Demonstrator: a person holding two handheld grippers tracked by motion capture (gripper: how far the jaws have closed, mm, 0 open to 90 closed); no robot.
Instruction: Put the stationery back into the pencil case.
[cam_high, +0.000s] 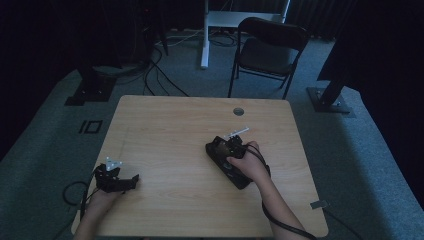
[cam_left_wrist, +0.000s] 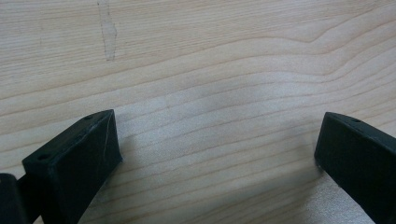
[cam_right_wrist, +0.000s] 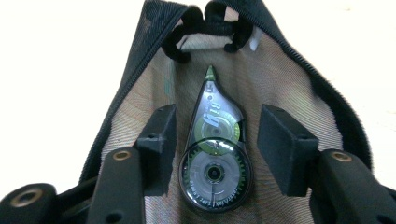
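On the light wooden table (cam_high: 175, 130), toward its right half, a black zipped fabric pouch (cam_high: 227, 165) lies open with the person's right hand (cam_high: 250, 165) and the right gripper (cam_high: 234, 146) over it. In the right gripper view the right gripper (cam_right_wrist: 212, 140) looks down into the pouch (cam_right_wrist: 299, 88), whose beige woven lining is framed by the dark zipper edge. A clear teardrop-shaped correction tape dispenser with green inner wheels (cam_right_wrist: 215, 154) lies inside on the lining, its narrow green tip pointing toward the far end of the pouch. The two black jaws stand spread on either side of the dispenser, each with a visible gap to its casing, so the gripper is wide apart and grips nothing. A small white part sticks out from the top of the right gripper toward the table's far edge in the high view.

Near the table's front left corner, the left hand (cam_high: 102, 200) holds the left gripper (cam_high: 132, 181) low over the bare wood, jaws pointing to the right. The left gripper view shows the left gripper (cam_left_wrist: 217, 140) with its jaws set far apart and only wood grain between them, nothing held. A faint pale scuff mark (cam_left_wrist: 108, 32) runs along the wood beyond them.

A small round grey grommet (cam_high: 238, 111) sits near the table's far edge. Behind the table a black folding chair (cam_high: 267, 50) stands on the grey carpet, with cables trailing to the left
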